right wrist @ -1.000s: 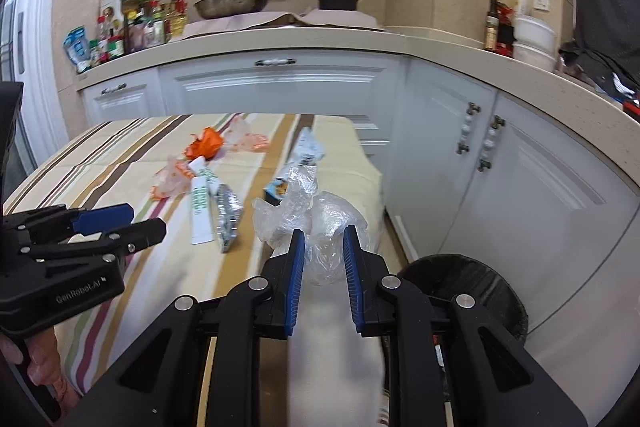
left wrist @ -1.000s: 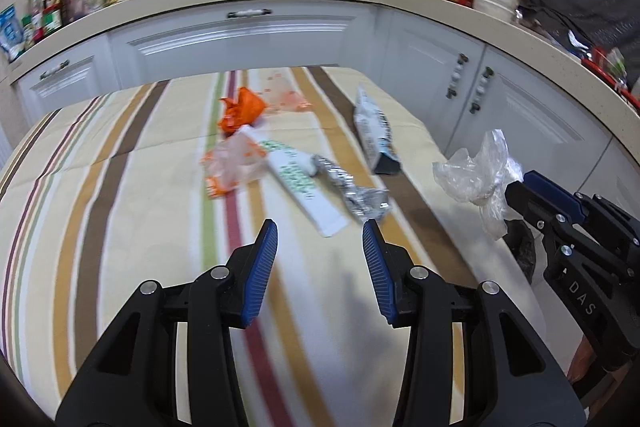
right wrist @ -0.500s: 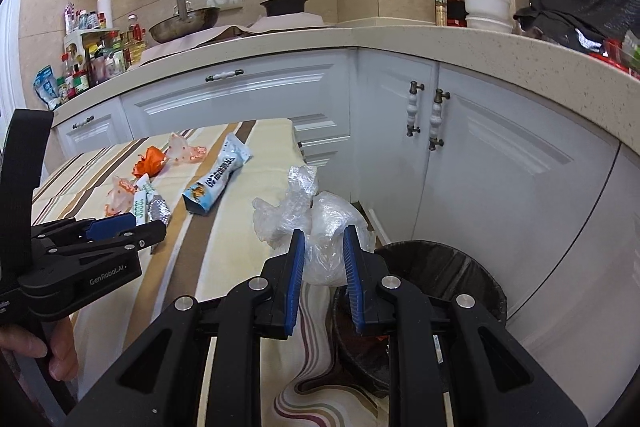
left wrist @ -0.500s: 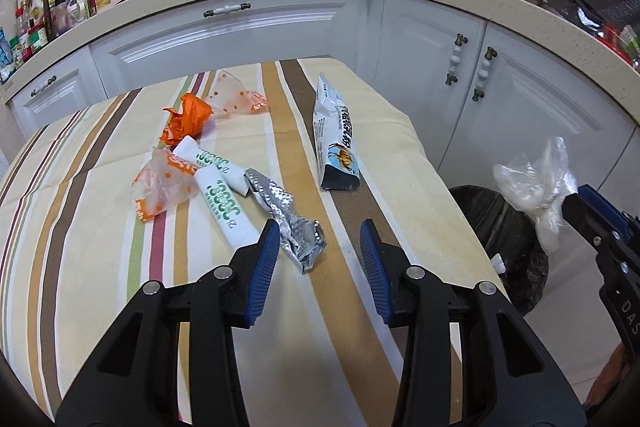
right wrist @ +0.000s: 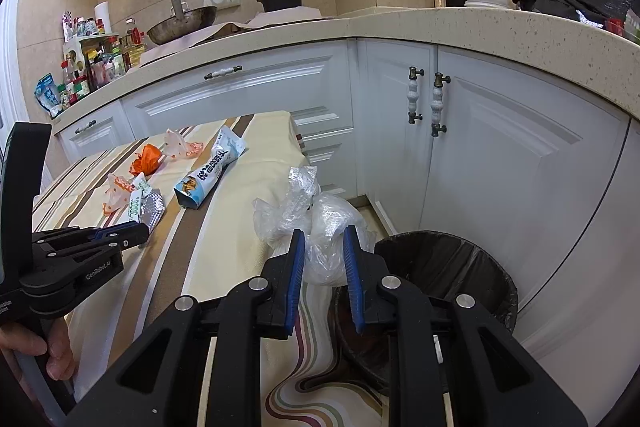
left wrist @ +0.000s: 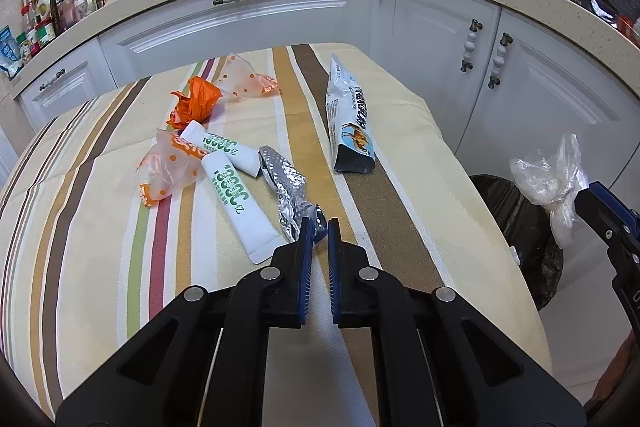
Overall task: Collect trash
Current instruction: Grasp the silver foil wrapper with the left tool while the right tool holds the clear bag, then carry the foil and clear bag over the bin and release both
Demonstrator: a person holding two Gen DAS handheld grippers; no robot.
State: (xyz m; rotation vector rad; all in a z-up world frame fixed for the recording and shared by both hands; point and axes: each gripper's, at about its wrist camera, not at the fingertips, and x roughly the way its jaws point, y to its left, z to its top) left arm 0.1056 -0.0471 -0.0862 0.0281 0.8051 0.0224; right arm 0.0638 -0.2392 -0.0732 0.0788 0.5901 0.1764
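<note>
On the striped table, my left gripper [left wrist: 318, 227] has its jaws closing on the near end of a crumpled silver foil wrapper [left wrist: 286, 187], which is pinched between the blue pads. The rest of the wrapper still lies on the cloth. The right wrist view shows the same grip from the side, with the left gripper [right wrist: 140, 229] on the foil wrapper [right wrist: 154, 207]. My right gripper [right wrist: 323, 239] is shut on a clear plastic bag [right wrist: 320, 215]. It holds the bag off the table's right edge, beside the black-lined trash bin [right wrist: 452, 267]. The left wrist view shows that plastic bag [left wrist: 548, 179] hanging over the bin [left wrist: 516, 211].
More litter lies on the table: two white sachets [left wrist: 236, 199], an orange crumpled wrapper [left wrist: 198, 103], two dotted translucent wrappers [left wrist: 168, 171], and a blue-white snack pouch [left wrist: 350, 119]. White cabinets [right wrist: 500, 155] and a counter wrap around behind the table and bin. A hand [right wrist: 56, 355] grips the left tool.
The left gripper moved forward to the foil wrapper and its jaws closed on it. The right gripper carried the plastic bag rightward, off the table toward the bin.
</note>
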